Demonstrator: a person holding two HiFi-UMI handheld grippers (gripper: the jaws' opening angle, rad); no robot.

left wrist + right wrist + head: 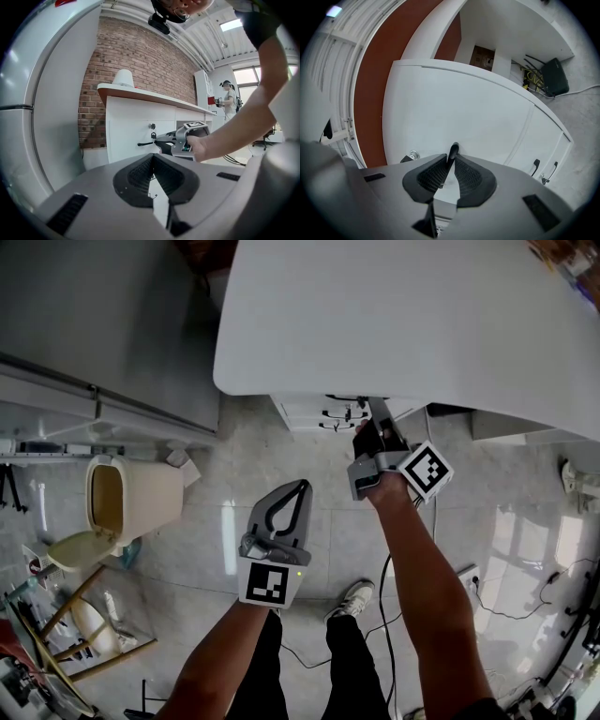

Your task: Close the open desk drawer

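A white drawer unit (305, 412) with black handles stands under the white desk (394, 324). My right gripper (367, 430) reaches level to the unit's front. In the right gripper view its jaws are shut on a black drawer handle (453, 150), which sticks out between the pads in front of the white drawer front (454, 110). My left gripper (300, 489) hangs over the floor, short of the desk, with its jaws shut on nothing. From the left gripper view I see the drawer unit (131, 136) and the right gripper (161, 140) at its handle. How far the drawer stands out I cannot tell.
A beige bin (127, 498) with its lid open stands on the tiled floor at the left, beside a grey cabinet (94, 324). A wooden chair (84, 624) is at the lower left. Cables and a power strip (469, 577) lie at the right. Another person (228, 101) stands far off.
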